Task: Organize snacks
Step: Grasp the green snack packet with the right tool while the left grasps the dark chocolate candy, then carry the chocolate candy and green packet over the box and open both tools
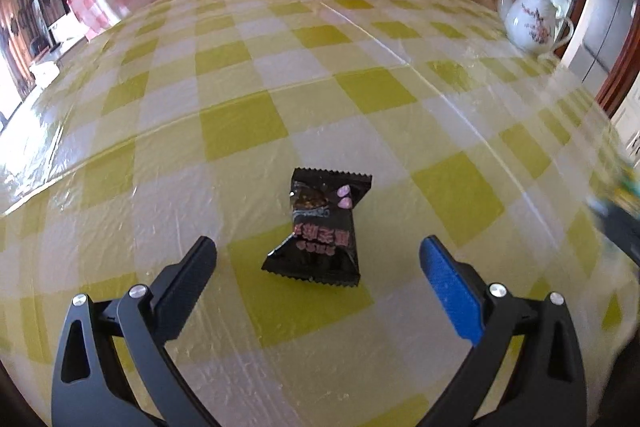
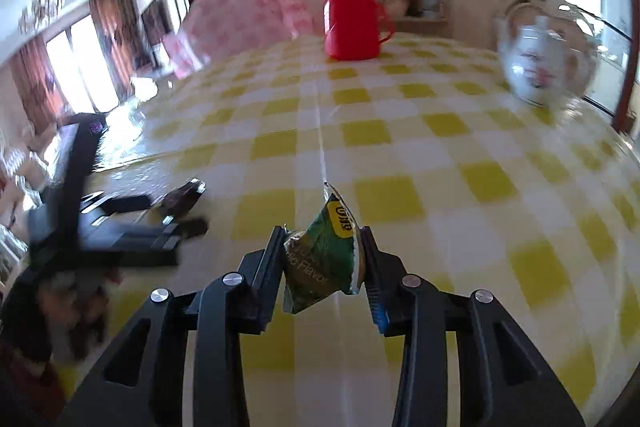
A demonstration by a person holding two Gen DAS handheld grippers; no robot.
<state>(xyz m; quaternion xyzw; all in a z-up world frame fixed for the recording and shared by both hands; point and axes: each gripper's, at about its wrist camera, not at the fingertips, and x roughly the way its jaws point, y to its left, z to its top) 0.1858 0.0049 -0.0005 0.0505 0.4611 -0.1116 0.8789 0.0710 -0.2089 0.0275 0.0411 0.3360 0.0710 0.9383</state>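
The left gripper [image 1: 318, 247] is hanging wide open over the checked tablecloth [image 1: 240, 131], its fingers either side of a black snack packet [image 1: 320, 227] lying flat — not touching it. To its right, the right gripper [image 2: 322, 243] is pinching a green snack packet [image 2: 324, 255] between both pads — lifted clear of the cloth.
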